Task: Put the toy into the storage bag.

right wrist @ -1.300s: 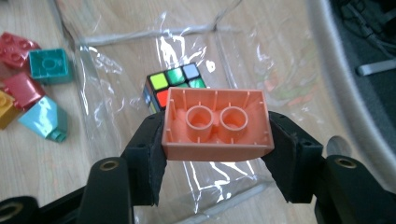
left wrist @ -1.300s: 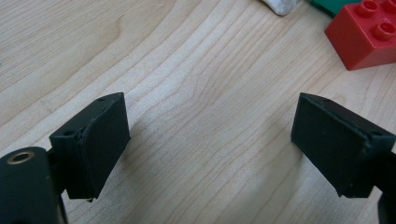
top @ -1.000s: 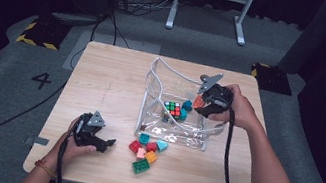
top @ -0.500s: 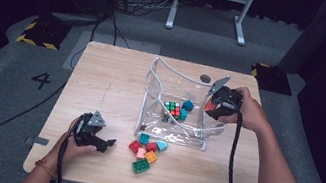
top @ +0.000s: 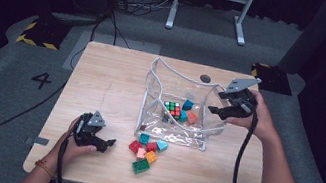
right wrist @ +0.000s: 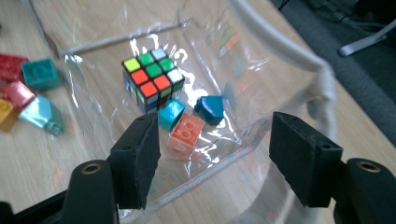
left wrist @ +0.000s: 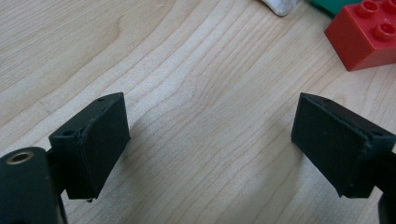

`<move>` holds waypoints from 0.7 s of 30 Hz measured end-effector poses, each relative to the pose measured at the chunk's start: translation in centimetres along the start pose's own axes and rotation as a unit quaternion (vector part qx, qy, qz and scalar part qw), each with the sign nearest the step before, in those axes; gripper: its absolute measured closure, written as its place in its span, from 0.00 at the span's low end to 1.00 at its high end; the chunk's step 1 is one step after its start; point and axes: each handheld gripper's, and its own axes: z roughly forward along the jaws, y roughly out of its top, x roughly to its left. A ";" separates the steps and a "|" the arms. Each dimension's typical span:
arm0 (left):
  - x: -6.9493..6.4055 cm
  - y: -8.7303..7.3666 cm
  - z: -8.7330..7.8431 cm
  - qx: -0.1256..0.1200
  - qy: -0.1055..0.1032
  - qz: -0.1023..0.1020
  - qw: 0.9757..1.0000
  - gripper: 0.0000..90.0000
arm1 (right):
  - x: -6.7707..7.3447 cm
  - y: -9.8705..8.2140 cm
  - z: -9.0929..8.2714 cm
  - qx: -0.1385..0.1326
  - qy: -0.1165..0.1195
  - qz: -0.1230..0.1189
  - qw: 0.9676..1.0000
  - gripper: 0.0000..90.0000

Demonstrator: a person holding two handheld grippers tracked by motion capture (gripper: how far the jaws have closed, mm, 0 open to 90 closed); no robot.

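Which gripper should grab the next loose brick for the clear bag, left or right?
Left. The left gripper sits open on the table beside the loose bricks, red brick just ahead. The right gripper is empty at the clear bag.

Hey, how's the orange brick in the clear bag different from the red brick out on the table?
The orange brick lies inside the clear bag next to the puzzle cube; the red brick sits outside on the bare table, in the loose pile. The orange brick is a pale salmon orange, the red brick a deep red. Both are studded plastic building bricks, and neither is held.
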 end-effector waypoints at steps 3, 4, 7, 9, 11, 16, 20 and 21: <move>0.0 0.0 0.0 0.000 -0.001 0.000 1.000 0.13 | 0.1 -0.6 -1.2 -0.032 -0.004 0.009 0.999 0.38; 0.0 0.0 0.0 0.000 0.000 -0.001 1.000 0.13 | 0.1 -0.9 -1.6 -0.040 -0.011 0.014 0.999 0.38; 0.0 0.0 0.0 0.000 0.000 0.000 1.000 0.13 | 0.4 -1.9 -3.0 -0.071 -0.022 0.031 0.997 0.38; 0.0 0.0 0.0 0.000 0.000 0.000 1.000 0.13 | 0.7 -2.5 -3.8 -0.086 -0.030 0.043 0.995 0.38; 0.0 0.0 0.0 0.000 -0.001 0.000 1.000 0.13 | 0.9 -3.2 -4.5 -0.098 -0.036 0.050 0.993 0.38; 0.0 0.0 0.0 0.000 -0.002 -0.001 1.000 0.13 | 1.6 -4.8 -5.8 -0.117 -0.050 0.053 0.990 0.38; 0.0 0.0 0.0 0.000 -0.002 -0.001 1.000 0.13 | 2.3 -5.9 -6.5 -0.133 -0.051 0.056 0.988 0.38; 0.0 0.0 0.0 0.001 -0.002 0.000 1.000 0.13 | 2.5 -6.2 -6.7 -0.136 -0.049 0.060 0.988 0.38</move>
